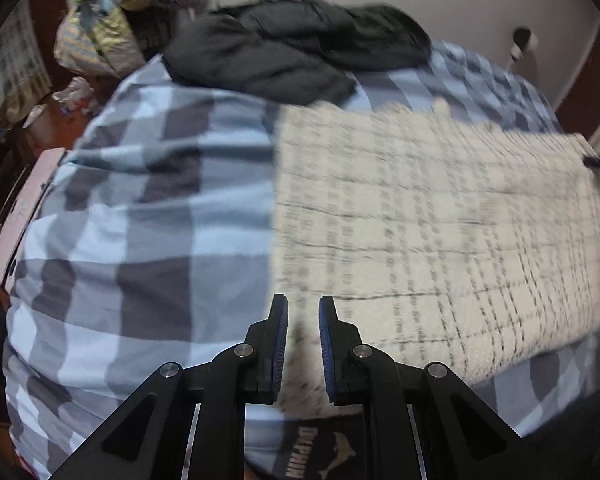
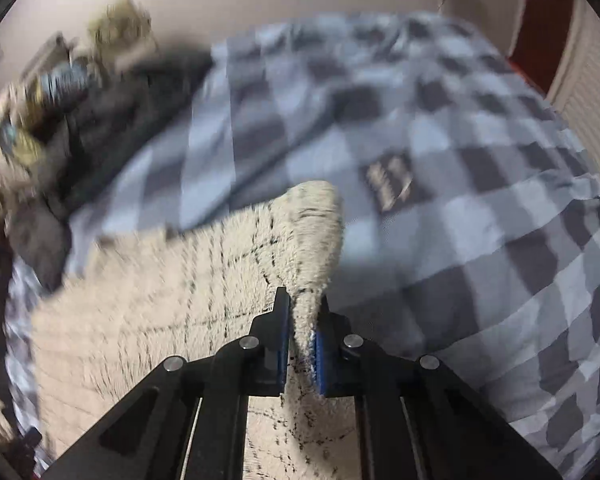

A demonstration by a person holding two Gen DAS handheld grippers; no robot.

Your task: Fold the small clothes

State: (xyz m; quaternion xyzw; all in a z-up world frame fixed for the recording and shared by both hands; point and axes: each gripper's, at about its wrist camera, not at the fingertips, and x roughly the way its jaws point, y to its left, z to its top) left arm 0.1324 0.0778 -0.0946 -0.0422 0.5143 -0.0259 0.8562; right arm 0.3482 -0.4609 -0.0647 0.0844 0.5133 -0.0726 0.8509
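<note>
Step in hand, as I read it: the first fold of the cream fleece cloth [image 1: 440, 216], which lies spread on the checked bedcover [image 1: 132, 184] of the bed.

Right hand-held gripper [image 2: 302, 308]: jaws closed down on a corner of the cream cloth [image 2: 312, 240]. The pile is pinched between the blue pads [image 2: 320, 356], and the held edge stands up in a raised ridge above the flat part of the cloth. I judge this corner lifted and partway over.

Left hand-held gripper [image 1: 303, 316]: jaws parted by a narrow gap, nothing between them. It hangs just above the near left corner of the cloth. Whether the tips touch the pile I cannot tell; both views are motion-blurred.

Next move, my judgement: carry the held corner across to the opposite edge, then use the left to pin or take the near corner so the layer beneath does not drag.

A dark garment [image 1: 292, 52] lies at the far end of the bed, well apart.
</note>
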